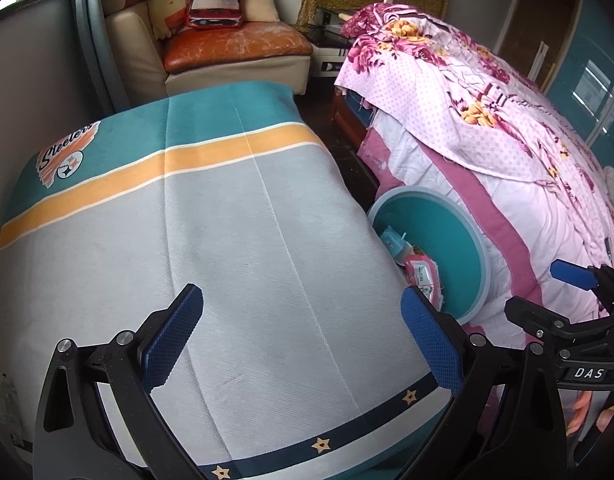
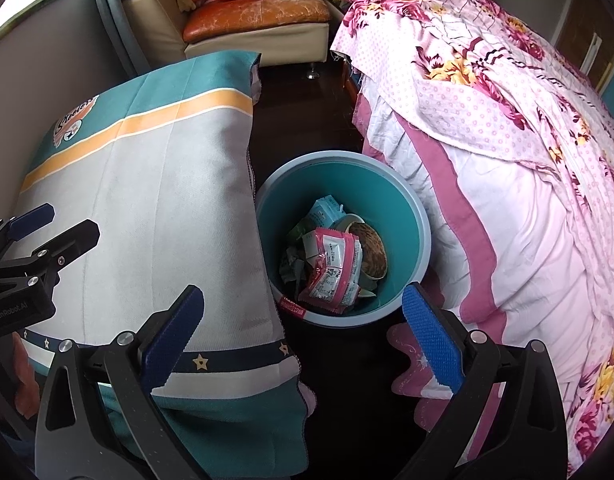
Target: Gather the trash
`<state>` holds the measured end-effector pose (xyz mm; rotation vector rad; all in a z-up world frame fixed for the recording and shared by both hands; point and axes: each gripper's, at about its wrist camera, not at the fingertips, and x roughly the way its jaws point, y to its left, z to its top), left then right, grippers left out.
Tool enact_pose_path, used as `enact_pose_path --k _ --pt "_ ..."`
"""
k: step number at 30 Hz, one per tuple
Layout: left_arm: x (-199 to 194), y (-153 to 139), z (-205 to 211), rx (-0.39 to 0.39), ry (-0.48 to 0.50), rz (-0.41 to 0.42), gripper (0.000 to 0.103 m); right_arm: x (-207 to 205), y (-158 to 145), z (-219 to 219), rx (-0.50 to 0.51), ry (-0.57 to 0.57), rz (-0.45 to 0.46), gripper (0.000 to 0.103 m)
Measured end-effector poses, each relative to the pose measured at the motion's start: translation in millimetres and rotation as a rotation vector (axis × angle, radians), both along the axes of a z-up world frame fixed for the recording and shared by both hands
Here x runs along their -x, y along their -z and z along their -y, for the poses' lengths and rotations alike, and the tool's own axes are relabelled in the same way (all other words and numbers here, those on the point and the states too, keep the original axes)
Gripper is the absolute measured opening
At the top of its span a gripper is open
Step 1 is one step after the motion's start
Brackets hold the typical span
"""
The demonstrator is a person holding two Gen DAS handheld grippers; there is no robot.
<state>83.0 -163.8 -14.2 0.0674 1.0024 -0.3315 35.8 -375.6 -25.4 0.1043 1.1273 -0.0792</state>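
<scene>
A teal round bin (image 2: 407, 220) stands on the dark floor between a cloth-covered table and a bed. It holds a pink-and-white wrapper (image 2: 335, 272), a light blue carton (image 2: 325, 212), a paper cup (image 2: 371, 248) and other scraps. In the left wrist view the bin (image 1: 459, 248) is partly hidden behind the table edge. My right gripper (image 2: 303, 336) is open and empty, just above the bin's near rim. My left gripper (image 1: 303, 336) is open and empty over the grey tablecloth (image 1: 227, 240). Each gripper shows at the edge of the other's view.
The table's cloth (image 2: 147, 200) is grey with teal and orange bands. A bed with a pink floral cover (image 2: 507, 140) stands at the right. A cream sofa with an orange seat (image 2: 259, 12) and cushions stands at the back. A pink slipper (image 2: 411, 364) lies on the floor.
</scene>
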Motion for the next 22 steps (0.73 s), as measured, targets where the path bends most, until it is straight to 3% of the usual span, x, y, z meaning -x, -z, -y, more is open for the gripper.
enact_pose_path --k 22 --pt "-6 11 -9 -0.011 -0.045 -0.031 0.099 -3 6 2 0.007 0.003 -0.007 0.095"
